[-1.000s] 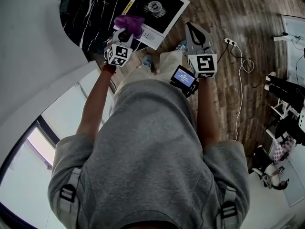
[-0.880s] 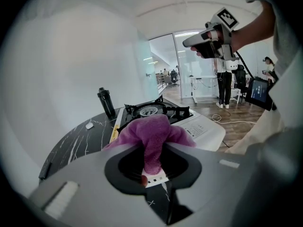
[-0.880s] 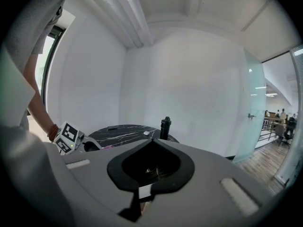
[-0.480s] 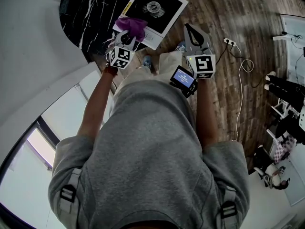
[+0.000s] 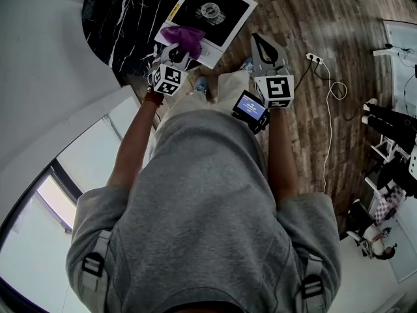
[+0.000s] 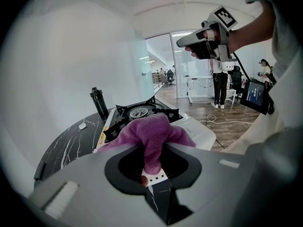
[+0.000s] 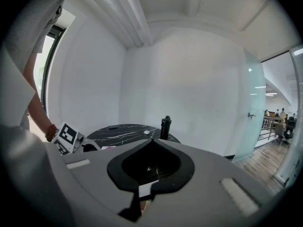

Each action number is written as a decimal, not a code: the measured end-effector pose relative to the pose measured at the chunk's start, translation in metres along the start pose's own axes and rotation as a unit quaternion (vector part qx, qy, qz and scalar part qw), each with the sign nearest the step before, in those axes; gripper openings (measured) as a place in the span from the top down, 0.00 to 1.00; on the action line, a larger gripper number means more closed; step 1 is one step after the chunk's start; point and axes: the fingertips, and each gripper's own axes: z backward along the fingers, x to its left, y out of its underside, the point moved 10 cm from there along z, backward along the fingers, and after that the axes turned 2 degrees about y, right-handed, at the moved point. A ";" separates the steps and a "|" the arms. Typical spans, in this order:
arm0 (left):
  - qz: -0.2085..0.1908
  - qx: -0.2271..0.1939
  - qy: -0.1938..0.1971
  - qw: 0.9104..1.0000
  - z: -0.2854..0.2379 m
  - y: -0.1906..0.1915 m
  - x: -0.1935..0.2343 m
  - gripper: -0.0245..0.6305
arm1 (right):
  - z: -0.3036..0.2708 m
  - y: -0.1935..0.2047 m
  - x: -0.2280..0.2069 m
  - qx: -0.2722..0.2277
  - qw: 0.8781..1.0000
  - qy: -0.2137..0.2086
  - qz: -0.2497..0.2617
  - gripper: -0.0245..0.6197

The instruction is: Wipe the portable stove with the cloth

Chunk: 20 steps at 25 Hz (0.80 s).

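Cloth (image 6: 150,135), purple and nubby like towelling, is clenched in my left claw (image 6: 151,148): one fold runs down between the pads and the rest bunches loosely over the tips. From my head camera it lies over the near edge of the stove (image 5: 218,25), a square white body with a black top and a round metal burner (image 5: 210,9). Whether the fabric actually touches the casing I cannot tell in either view.

Only the left gripper view shows the black pan supports (image 6: 166,113) rising round the burner, and a slim black bottle (image 6: 99,103) upright behind them on the dark, white-veined marble table (image 6: 66,143). The right gripper view picks up the bottle and table too, plus my left claw's marker cube (image 7: 66,137), but the stove is hidden behind the grey body.

My right claw (image 5: 259,38) is closed with nothing in it, held over the wood-plank floor (image 5: 326,38), well apart from the stove. The table's far side is cut off by the frame.
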 end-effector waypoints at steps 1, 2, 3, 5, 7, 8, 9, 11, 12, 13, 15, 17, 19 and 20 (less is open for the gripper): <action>-0.001 -0.001 0.001 1.000 0.000 -0.001 -0.002 0.86 | 0.000 0.000 0.000 0.000 1.000 0.000 0.000 0.95; -0.001 -0.001 0.003 1.000 0.000 -0.001 -0.003 0.86 | 0.000 0.000 0.001 -0.001 1.000 0.000 0.000 0.95; -0.002 -0.001 0.005 1.000 -0.001 -0.002 -0.004 0.86 | -0.001 0.000 0.001 0.000 1.000 -0.001 -0.001 0.95; -0.004 -0.001 0.010 1.000 -0.002 -0.003 -0.006 0.86 | -0.002 0.000 0.001 0.000 1.000 -0.001 -0.001 0.95; -0.007 -0.002 0.013 1.000 -0.003 -0.004 -0.008 0.86 | -0.002 0.000 0.001 0.000 1.000 -0.002 0.000 0.95; -0.007 -0.002 0.015 1.000 -0.003 -0.005 -0.009 0.86 | -0.002 0.000 0.001 0.000 1.000 -0.002 0.000 0.95; -0.008 -0.002 0.016 1.000 -0.003 -0.005 -0.010 0.85 | -0.002 -0.001 0.002 0.000 1.000 -0.002 0.000 0.95; -0.008 -0.002 0.018 1.000 -0.002 -0.005 -0.012 0.86 | -0.002 -0.001 0.003 -0.001 1.000 -0.001 0.000 0.95; -0.008 -0.002 0.020 1.000 -0.002 -0.005 -0.013 0.85 | -0.002 -0.001 0.003 -0.001 1.000 -0.001 0.000 0.95; -0.009 -0.002 0.021 1.000 -0.003 -0.006 -0.014 0.86 | -0.002 -0.001 0.003 0.000 1.000 -0.002 0.000 0.95; -0.011 -0.002 0.023 1.000 -0.004 -0.007 -0.016 0.86 | -0.001 -0.001 0.003 0.000 1.000 -0.004 0.002 0.95; -0.014 -0.001 0.026 1.000 -0.004 -0.009 -0.018 0.86 | -0.001 -0.001 0.003 0.000 1.000 -0.006 0.005 0.95; -0.015 -0.001 0.030 0.999 -0.004 -0.010 -0.020 0.86 | 0.000 -0.001 0.003 -0.001 1.000 -0.005 0.004 0.95; -0.015 0.000 0.031 0.999 -0.004 -0.010 -0.022 0.86 | 0.001 0.000 0.003 -0.001 1.000 -0.002 0.002 0.95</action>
